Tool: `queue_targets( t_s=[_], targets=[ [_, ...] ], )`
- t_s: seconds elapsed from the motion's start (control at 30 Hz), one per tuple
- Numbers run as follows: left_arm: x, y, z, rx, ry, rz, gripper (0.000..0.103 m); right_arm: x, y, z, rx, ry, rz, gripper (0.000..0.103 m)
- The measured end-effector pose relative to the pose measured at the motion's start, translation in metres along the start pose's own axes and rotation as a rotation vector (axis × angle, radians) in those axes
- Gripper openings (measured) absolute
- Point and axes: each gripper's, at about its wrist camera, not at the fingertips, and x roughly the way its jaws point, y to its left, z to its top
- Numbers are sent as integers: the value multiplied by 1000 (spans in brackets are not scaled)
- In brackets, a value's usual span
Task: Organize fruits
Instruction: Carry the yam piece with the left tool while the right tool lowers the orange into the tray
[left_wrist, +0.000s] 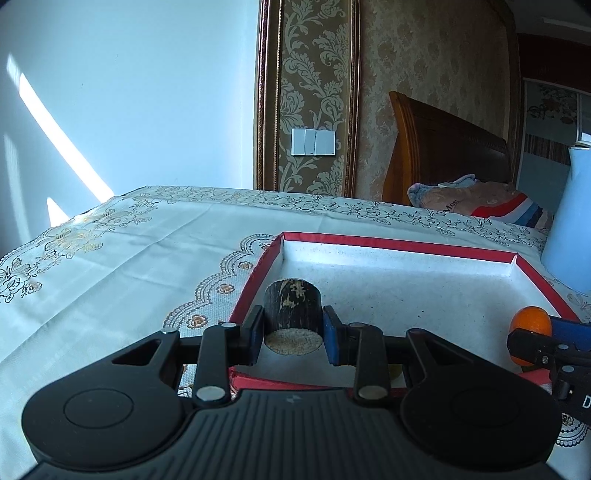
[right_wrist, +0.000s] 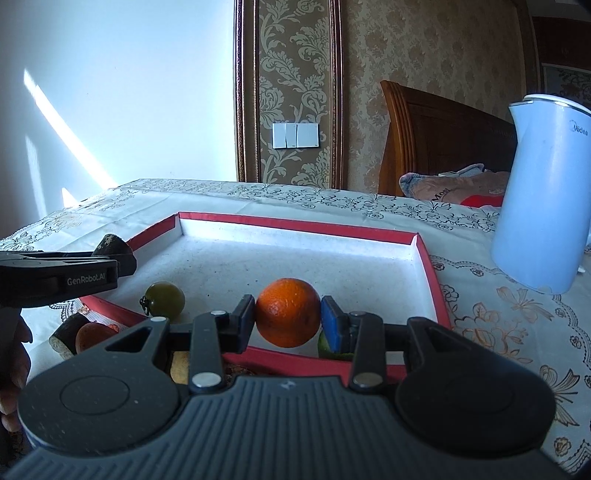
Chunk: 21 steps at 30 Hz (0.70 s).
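Observation:
My left gripper (left_wrist: 293, 330) is shut on a dark sugarcane piece (left_wrist: 291, 314) and holds it over the near left part of the red-rimmed white tray (left_wrist: 399, 245). My right gripper (right_wrist: 287, 319) is shut on an orange (right_wrist: 288, 312) above the tray's near edge (right_wrist: 295, 223). The orange also shows in the left wrist view (left_wrist: 530, 321). The held cane shows at the left of the right wrist view (right_wrist: 114, 249). A green tomato (right_wrist: 164, 298) lies in the tray's near left corner.
A white Midea kettle (right_wrist: 543, 192) stands right of the tray on the lace tablecloth (left_wrist: 110, 266). Another cane piece (right_wrist: 68, 334), a reddish fruit (right_wrist: 92, 334) and a green fruit (right_wrist: 325, 347) lie near the tray's front edge. A bed stands behind.

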Motion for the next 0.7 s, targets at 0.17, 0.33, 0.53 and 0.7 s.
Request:
queue_targets(
  t_s=[0.17,0.33,0.53,0.7],
  targets=[
    [2,-1,-2,14,8,4,32,1,0,0,0,-5,-2,37],
    [4,0,-4,9,18,-5,32,4,1,-1,-6,4,-6,37],
    [5,1,-4,2,30,-15,32,6,1,-3,-10,11,-6,37],
    [6,0,-5,5,36,-10,32,7,2,-3,-13,7,-11,37]
  ],
)
